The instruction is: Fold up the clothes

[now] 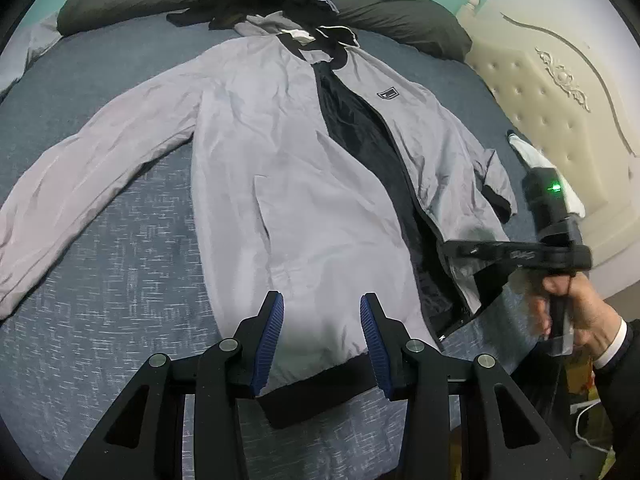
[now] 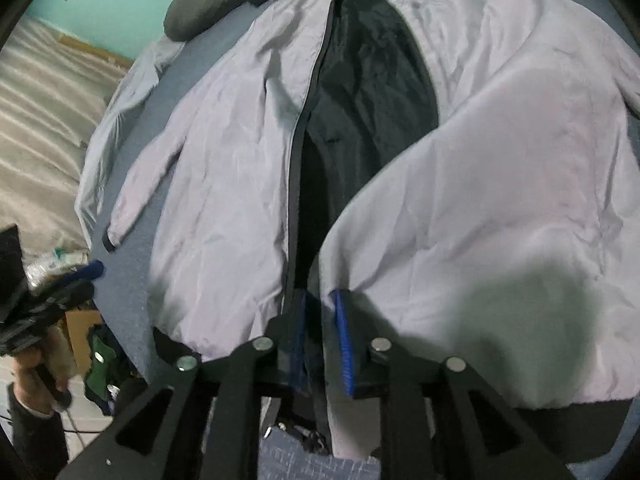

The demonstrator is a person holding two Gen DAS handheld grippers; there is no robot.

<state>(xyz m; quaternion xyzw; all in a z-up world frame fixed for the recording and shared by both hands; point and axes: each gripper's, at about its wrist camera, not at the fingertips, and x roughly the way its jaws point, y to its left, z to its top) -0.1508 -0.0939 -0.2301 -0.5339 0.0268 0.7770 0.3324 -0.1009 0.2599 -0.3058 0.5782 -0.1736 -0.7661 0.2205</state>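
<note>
Your right gripper is pinching the jacket front's hem edge; your left gripper is hovering agape over the other panel's hem, collar lying far ahead.

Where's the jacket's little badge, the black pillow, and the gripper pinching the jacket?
badge [image 1: 387,93]: left wrist view, middle of the chest logo.
black pillow [image 1: 400,16]: left wrist view, its right half.
right gripper [image 2: 322,344]: right wrist view, between fingertips, pinching the jacket [image 2: 500,184] edge.

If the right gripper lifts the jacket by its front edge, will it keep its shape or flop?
Likely flop: the jacket is thin, wrinkled fabric, and the panel pinched by the right gripper already sags. It probably weighs little. The smooth sheen hints it may slip, so the open left gripper should help.
</note>
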